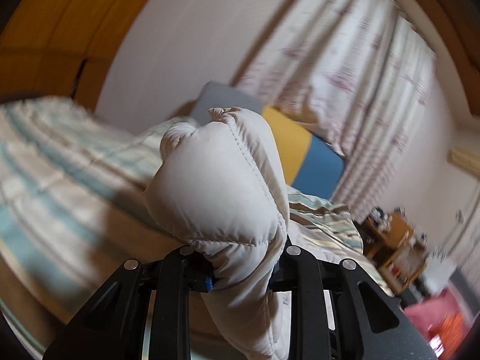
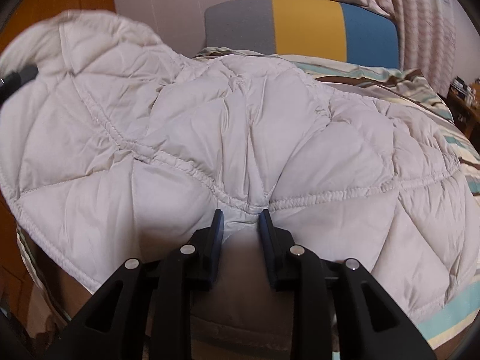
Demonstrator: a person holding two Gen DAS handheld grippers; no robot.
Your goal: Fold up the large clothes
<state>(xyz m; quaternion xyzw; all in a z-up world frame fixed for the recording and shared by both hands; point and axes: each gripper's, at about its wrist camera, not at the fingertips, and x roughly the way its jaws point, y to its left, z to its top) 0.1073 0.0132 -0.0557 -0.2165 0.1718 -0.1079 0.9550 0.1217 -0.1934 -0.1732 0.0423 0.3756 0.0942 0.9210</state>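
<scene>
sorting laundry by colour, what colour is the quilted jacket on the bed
Off-white, a pale cream; the quilted jacket shows best in the right wrist view.

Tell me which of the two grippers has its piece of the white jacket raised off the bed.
The left gripper: its puffy fold of the white jacket hangs in the air above the striped bedding. The right gripper pinches the hem where the jacket lies spread on the bed.

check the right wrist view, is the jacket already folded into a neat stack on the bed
No, the white quilted jacket lies spread open across the striped bedding, with the right tool pinching its hem.
</scene>
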